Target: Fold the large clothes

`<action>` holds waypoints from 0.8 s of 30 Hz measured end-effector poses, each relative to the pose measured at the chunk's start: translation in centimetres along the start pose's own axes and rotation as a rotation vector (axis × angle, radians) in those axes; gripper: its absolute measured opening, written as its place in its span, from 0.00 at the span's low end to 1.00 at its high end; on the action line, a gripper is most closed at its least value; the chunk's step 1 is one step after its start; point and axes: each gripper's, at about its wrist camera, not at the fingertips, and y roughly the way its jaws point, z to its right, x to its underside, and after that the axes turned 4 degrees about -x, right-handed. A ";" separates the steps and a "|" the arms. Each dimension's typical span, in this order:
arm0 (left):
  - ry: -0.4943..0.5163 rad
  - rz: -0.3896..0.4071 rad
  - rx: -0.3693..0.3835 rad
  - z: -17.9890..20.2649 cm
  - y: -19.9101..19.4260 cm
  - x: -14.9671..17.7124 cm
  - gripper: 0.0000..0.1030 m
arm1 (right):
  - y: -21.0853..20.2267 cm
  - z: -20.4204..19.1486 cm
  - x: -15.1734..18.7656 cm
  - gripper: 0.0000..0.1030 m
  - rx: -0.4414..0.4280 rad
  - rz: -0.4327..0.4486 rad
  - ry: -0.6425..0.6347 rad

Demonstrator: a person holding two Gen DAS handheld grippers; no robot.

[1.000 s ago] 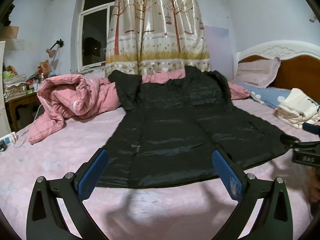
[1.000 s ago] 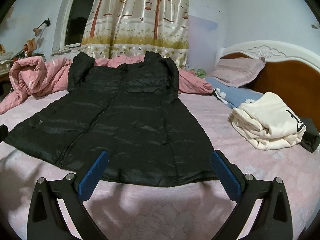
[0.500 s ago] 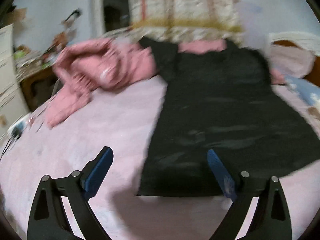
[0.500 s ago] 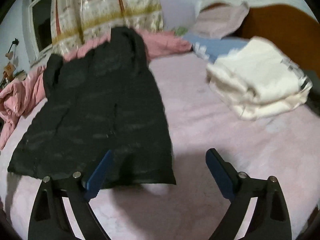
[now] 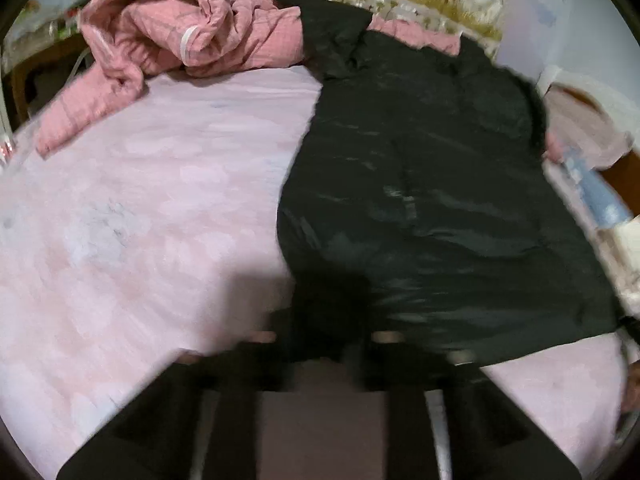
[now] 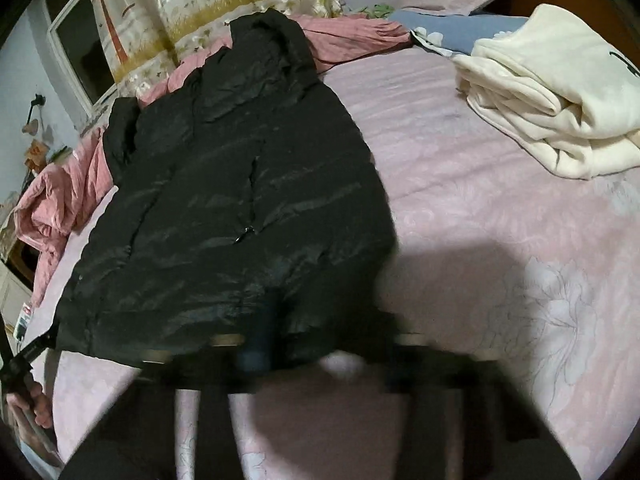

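1. A black puffer coat [image 5: 420, 184] lies spread flat on the bed [image 5: 160, 184], hem near, hood and collar far, resting against a crumpled pink quilt [image 5: 168, 28].
2. In the right wrist view the same coat [image 6: 240, 200] runs from near left to far centre; a zip pull shows on its front.
3. The left tool [image 5: 320, 344] sits at the coat's near left hem corner. Its fingers are smeared by blur and dark against the dark cloth, so I cannot tell whether they are spread or pinching.
4. The right tool [image 6: 308, 344] sits at the near right hem corner. It is also blurred, with a blue pad just visible against the fabric; I cannot tell its state either.
5. A folded cream garment [image 6: 552, 108] lies on the far right of the bed, well apart from the coat.
6. A blue floral pillow [image 6: 448, 28] lies beyond it.
7. A tree-patterned curtain [image 6: 200, 12] hangs behind the bed, beside a dark window [image 6: 80, 48].
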 end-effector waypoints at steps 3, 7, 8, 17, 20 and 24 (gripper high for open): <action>-0.026 0.104 0.015 0.2 -3.4 0.8 0.07 | -2.2 -0.6 0.7 0.06 0.026 0.067 -0.012; 0.030 0.159 0.010 0.8 -7.5 2.1 0.07 | -6.0 -0.7 2.0 0.06 0.021 0.122 -0.018; 0.041 0.167 0.005 0.8 -8.1 2.4 0.07 | -7.2 -0.8 2.5 0.06 0.016 0.136 -0.030; 0.120 0.182 -0.057 -0.1 -10.2 7.1 0.15 | -11.7 -2.3 6.1 0.07 0.102 0.178 -0.140; 0.131 0.233 -0.065 0.2 -10.7 6.8 0.29 | -12.0 -3.2 6.1 0.17 0.165 0.225 -0.176; 0.146 0.334 -0.065 0.6 -12.7 7.0 0.72 | -12.9 -4.1 6.5 0.52 0.222 0.274 -0.232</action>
